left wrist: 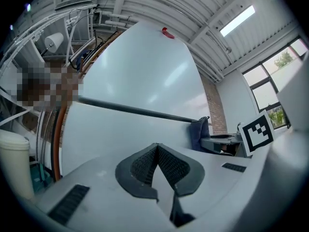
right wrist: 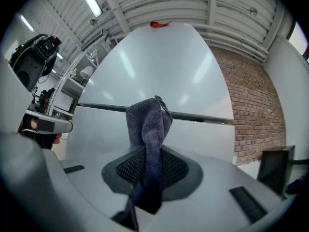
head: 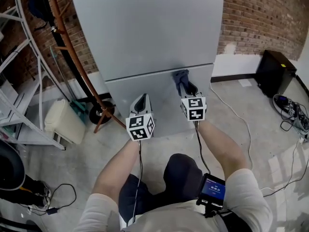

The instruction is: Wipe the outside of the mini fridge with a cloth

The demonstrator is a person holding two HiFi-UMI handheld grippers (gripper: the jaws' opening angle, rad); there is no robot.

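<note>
The right gripper [right wrist: 147, 164] pinches the blue cloth [right wrist: 147, 122], close up to the mini fridge [head: 145, 28]. The left gripper [left wrist: 155, 154], also near it, has its fingers pressed together, empty.

Mini fridge [head: 145, 33] stands beyond left gripper [head: 141, 101] and right gripper [head: 189, 87] (cloth [head: 181, 76] in it).

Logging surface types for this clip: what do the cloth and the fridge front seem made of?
Cloth: probably blue-grey microfibre, matte; fine knit texture and soft folds show. Fridge: smooth grey panels, semi-gloss, with soft streaks of reflected light; painted metal or plastic, cannot tell which.
</note>
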